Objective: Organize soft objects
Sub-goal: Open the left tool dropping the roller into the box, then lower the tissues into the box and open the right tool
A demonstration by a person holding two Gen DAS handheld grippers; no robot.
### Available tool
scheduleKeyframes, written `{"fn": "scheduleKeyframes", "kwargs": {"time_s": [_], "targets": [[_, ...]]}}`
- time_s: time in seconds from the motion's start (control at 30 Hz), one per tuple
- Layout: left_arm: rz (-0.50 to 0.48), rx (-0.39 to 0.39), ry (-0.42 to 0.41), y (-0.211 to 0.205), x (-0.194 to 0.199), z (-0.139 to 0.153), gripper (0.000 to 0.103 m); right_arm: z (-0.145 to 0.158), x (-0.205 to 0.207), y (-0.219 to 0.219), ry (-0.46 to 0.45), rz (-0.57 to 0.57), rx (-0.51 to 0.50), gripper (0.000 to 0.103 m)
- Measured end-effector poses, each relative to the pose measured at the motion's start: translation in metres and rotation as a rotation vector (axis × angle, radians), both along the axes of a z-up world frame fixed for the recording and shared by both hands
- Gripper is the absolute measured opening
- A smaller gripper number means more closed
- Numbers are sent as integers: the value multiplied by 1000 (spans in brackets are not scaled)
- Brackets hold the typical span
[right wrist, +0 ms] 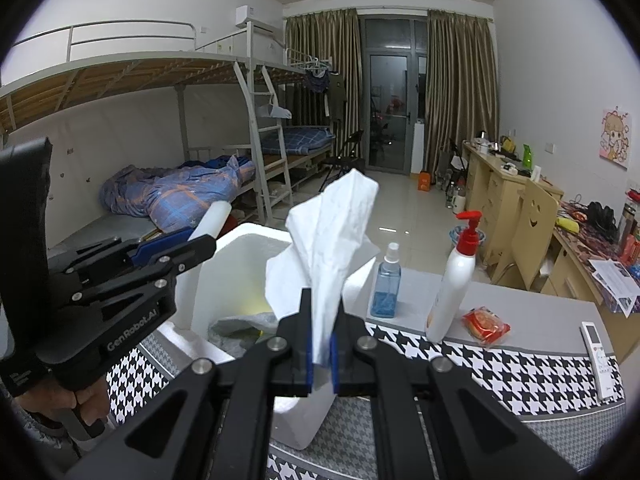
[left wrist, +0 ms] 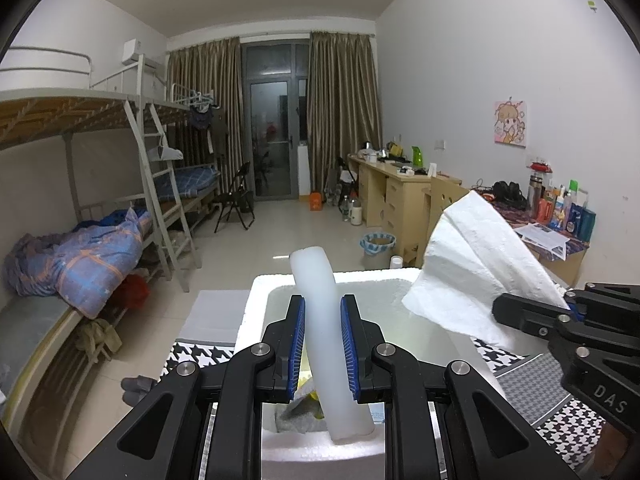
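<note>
Above the white foam box (left wrist: 256,292), I keep the left gripper (left wrist: 322,344) pinching a curved white foam tube (left wrist: 320,320) and the right gripper (right wrist: 322,354) clamped on a white tissue (right wrist: 328,240), both positioned, I judge, for dropping inside.

Each gripper is a black plastic linkage: two angular arms with triangular cut-outs, pinned by round silver screws. The left gripper (left wrist: 323,344) carries ribbed blue pads on its fingers (left wrist: 297,344); the right gripper (right wrist: 321,354) has the same blue pads. White lettering marks the bodies ("GenRobot.AI" on the left one). Below it, a hand (right wrist: 86,398) emerges from a grey knit sleeve (right wrist: 38,436).
</note>
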State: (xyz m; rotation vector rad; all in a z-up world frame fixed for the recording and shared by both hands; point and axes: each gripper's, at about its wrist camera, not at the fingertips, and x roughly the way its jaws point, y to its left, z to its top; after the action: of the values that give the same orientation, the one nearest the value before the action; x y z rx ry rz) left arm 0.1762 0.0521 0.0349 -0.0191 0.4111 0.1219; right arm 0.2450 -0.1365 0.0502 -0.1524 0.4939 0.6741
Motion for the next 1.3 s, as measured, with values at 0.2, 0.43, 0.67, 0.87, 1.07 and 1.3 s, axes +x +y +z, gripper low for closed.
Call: {"fn": "scheduleKeyframes", "kwargs": {"time_s": [0.2, 0.43, 0.67, 0.87, 1.07, 1.3], "targets": [[-5, -6, 14, 3, 7, -4, 19, -2, 4, 6, 12, -3, -9, 9], [-7, -8, 39, 5, 16, -9, 20, -3, 5, 9, 10, -8, -27, 9], [-5, -11, 56, 8, 21, -13, 22, -5, 8, 10, 20, -13, -33, 9], [-10, -3, 70, 8, 20, -16, 40, -3, 6, 8, 15, -18, -31, 9], [-2, -10, 42, 9, 15, -10, 78, -3, 5, 7, 16, -23, -30, 9], [42, 7, -6, 11, 7, -2, 96, -2, 3, 6, 9, -18, -25, 9]]}}
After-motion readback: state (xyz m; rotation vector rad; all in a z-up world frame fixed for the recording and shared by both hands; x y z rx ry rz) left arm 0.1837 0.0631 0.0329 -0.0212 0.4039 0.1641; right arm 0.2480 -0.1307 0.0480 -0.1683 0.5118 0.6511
